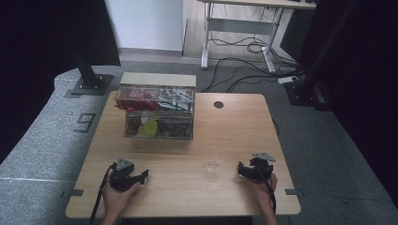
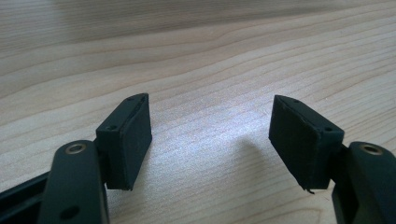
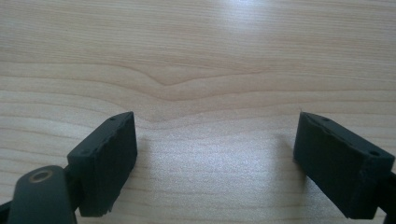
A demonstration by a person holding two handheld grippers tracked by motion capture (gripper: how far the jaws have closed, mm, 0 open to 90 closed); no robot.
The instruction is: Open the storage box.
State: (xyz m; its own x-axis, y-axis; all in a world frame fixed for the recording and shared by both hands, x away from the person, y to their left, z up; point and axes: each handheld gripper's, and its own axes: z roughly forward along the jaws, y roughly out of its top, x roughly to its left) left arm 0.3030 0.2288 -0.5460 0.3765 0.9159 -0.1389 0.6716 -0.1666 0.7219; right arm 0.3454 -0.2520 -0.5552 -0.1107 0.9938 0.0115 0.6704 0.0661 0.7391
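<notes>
The clear drinking glass stood upright on the wooden bench, lower centre of the high view, a little right of the middle. The right gripper rested on the bench near the glass, to its right, not touching it; its jaws were released, with bare wood between them in the right gripper view. The left gripper rested at the lower left, well apart from the glass, jaws likewise released and holding nothing. A clear compartmented box of coloured items stood in the upper centre-left.
</notes>
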